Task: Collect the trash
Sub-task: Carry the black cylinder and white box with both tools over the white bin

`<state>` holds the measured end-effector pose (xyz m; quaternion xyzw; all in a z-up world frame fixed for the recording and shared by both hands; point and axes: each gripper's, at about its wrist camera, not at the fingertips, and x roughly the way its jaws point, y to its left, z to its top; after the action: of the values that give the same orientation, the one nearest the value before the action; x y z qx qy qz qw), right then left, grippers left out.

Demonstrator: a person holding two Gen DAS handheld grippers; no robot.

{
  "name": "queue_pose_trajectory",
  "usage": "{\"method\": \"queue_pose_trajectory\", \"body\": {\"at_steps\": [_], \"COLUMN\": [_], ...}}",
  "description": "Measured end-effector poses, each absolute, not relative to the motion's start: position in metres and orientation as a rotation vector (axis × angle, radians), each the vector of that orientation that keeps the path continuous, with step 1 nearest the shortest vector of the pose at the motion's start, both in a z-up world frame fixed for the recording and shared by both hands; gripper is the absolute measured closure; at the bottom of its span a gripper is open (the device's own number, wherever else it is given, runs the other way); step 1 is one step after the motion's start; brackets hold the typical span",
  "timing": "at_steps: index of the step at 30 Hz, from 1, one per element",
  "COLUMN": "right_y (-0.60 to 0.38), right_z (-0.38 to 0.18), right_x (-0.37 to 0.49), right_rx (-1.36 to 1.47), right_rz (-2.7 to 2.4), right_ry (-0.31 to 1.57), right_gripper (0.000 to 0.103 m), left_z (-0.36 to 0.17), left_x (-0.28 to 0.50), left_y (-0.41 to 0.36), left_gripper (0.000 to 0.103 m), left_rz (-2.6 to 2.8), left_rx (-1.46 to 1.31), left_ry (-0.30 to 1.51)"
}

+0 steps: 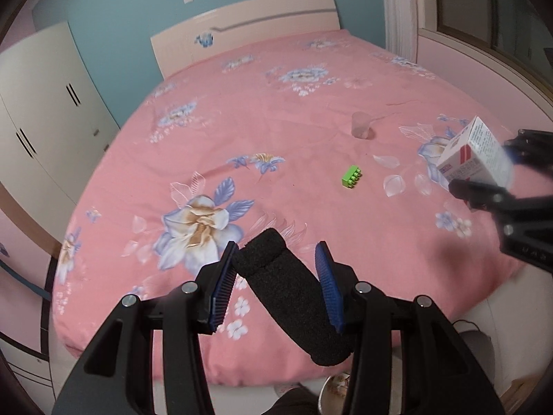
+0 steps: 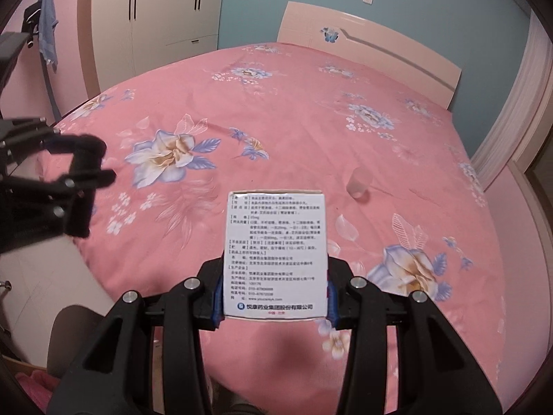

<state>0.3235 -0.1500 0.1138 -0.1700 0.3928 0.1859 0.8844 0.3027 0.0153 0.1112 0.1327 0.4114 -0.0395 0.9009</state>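
Note:
My left gripper (image 1: 276, 283) is shut on a black foam tube (image 1: 293, 297) that lies slanted between the blue pads, above the near edge of the pink floral bed (image 1: 242, 121). My right gripper (image 2: 274, 290) is shut on a white medicine box (image 2: 275, 252) with printed text, held upright above the bed. In the left wrist view the box (image 1: 475, 155) and right gripper (image 1: 490, 173) show at the far right. A clear plastic cup (image 1: 361, 125) and a green toy brick (image 1: 351, 175) lie on the bed; the cup also shows in the right wrist view (image 2: 358, 182).
A headboard (image 1: 249, 24) stands at the far end of the bed. White wardrobes (image 1: 45, 110) line the left wall. A window ledge and curtain (image 2: 511, 131) run along the right side. A round container (image 1: 333, 392) sits on the floor below the bed's near edge.

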Motion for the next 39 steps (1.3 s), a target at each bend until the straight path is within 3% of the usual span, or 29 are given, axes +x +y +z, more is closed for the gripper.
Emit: {"method": "queue_pose_trajectory", "body": {"at_steps": [8,20,39], "right_y": [-0.161,-0.157,-0.141], "right_z": [0.130,0.115,0.006], "right_x": [0.270,0.216,0.188], "right_rx": [-0.359,-0.382,-0.383], "right_rz": [0.404,0.460,0.536], "right_ry": [0.789,0.815,1.024], "right_gripper": [0.059,0.059,0.059], "left_z": [0.125,0.102,-0.030], "left_x": [0.250,0.202,0.172], "left_y": [0.013,0.006,-0.012], "left_gripper": [0.055,0.055,0.055], "left_rz": [-0.099,-0.148,-0.258], "left_rx": [0.325,0.383,0.401], "left_ry": [0.801,0.801,1.041]}}
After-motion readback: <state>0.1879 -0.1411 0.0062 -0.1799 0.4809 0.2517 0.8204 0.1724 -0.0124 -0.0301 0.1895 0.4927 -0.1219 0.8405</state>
